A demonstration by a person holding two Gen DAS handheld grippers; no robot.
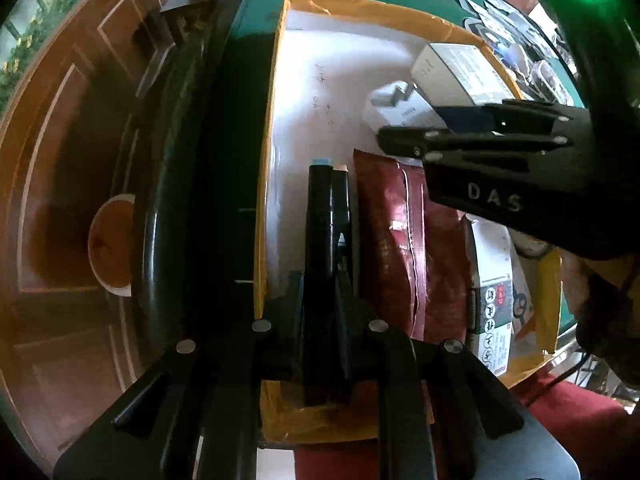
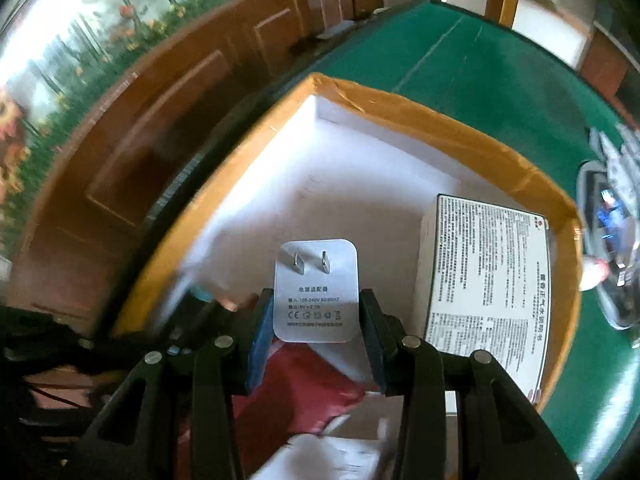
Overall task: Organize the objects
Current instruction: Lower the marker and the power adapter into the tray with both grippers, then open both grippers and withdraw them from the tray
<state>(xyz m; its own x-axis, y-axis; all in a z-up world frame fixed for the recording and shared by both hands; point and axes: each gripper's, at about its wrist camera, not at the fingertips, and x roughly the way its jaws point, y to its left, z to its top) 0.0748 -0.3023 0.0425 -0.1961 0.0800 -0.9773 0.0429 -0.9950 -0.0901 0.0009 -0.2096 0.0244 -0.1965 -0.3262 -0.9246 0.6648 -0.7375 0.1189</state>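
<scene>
A cardboard box (image 1: 276,80) with a white lining stands on the green table; its tan rim (image 2: 460,120) also shows in the right wrist view. My right gripper (image 2: 316,304) is shut on a white power adapter (image 2: 316,292), prongs up, above the box's white floor. In the left wrist view that gripper (image 1: 384,136) reaches in from the right with the adapter (image 1: 394,104) at its tip. My left gripper (image 1: 330,168) is shut with nothing in it, its tips low over the white floor beside a dark red packet (image 1: 400,236). A white printed carton (image 2: 484,276) lies in the box's right part.
Another printed box (image 1: 494,304) lies right of the red packet. Small cards and shiny packets (image 1: 516,28) are scattered on the green felt (image 2: 480,80) beyond the box. The table's dark rim (image 1: 168,200) runs left, with brown wood panelling (image 2: 160,120) behind.
</scene>
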